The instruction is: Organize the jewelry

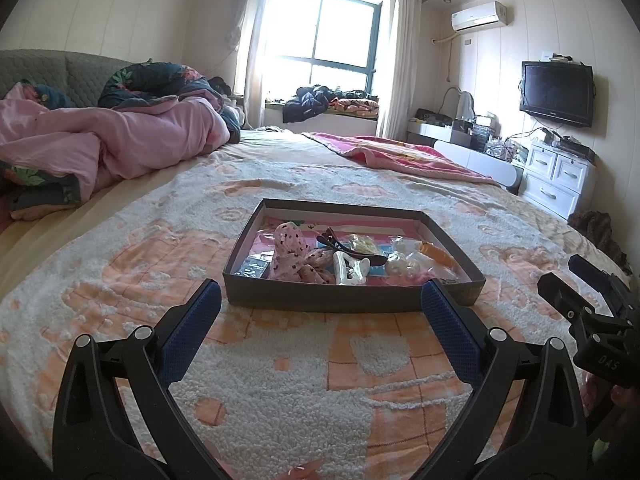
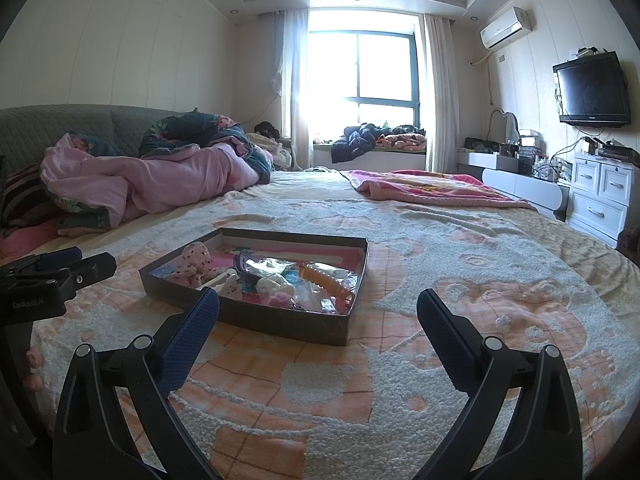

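A shallow dark box (image 1: 352,300) (image 2: 288,326) lies on the bed, filled with hair accessories and small plastic packets. Inside are a pink dotted scrunchie (image 1: 290,254) (image 2: 196,260), a white claw clip (image 1: 350,270), a dark hair clip (image 1: 340,244) and an orange comb (image 1: 438,254) (image 2: 326,282). My left gripper (image 1: 320,296) is open just before the box's near wall, nothing between its blue pads (image 1: 188,336). Right of the box my right gripper (image 2: 318,300) is open over the blanket, empty; it also shows at the right edge of the left wrist view (image 1: 588,300).
The box rests on an orange-and-white fleecy blanket (image 1: 280,380) (image 2: 460,280). A rumpled pink duvet (image 1: 112,140) lies at the back left, a pink blanket (image 2: 432,188) at the back right. White drawers (image 2: 600,196) and a wall TV (image 2: 592,88) stand beyond the bed's right edge.
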The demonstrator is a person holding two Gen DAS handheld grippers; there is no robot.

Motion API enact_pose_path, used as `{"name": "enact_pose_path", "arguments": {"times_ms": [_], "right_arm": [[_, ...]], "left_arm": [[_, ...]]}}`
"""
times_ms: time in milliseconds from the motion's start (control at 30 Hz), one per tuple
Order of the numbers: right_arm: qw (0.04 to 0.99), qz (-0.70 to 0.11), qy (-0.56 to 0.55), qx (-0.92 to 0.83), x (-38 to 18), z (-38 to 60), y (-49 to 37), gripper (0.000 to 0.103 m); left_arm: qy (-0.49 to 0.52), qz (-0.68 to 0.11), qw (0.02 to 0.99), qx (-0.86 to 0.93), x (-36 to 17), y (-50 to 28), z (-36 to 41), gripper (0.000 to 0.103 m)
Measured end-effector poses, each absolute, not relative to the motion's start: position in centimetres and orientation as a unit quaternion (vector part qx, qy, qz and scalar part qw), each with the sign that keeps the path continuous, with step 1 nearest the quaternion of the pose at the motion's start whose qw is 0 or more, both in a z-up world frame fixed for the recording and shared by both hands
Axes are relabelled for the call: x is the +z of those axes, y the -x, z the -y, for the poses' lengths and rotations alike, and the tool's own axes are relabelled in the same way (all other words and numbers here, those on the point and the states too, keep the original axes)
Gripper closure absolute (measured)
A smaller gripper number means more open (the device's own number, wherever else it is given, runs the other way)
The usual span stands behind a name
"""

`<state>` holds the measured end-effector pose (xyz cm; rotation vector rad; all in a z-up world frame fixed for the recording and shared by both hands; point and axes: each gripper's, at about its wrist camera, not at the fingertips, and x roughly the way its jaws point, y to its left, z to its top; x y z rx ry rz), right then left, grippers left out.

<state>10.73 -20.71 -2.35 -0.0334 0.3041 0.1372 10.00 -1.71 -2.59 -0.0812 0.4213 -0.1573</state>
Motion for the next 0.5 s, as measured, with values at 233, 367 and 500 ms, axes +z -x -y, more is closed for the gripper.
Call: {"name": "enact_pose_path", "arguments": {"times_ms": [233, 367, 500], "right_arm": [[0.986, -0.153, 0.02, 0.065, -2.6, 20.8, -10.8, 0.007], [0.986, -0.156, 0.018, 0.059, -2.7, 20.9, -11.0, 0.007], [0.983, -0.184, -0.003, 0.028, -2.6, 22.9, -13.2, 0.007]], "left_arm": [[0.035, -0.21, 0.975, -0.059, -2.6, -10.1, 1.6, 0.011], [0.042, -0.22, 0.973, -0.048, -2.8, -10.5, 1.2, 0.011], [0.064, -0.24, 0.968, -0.019, -3.1, -12.1, -1.3, 0.011]]}}
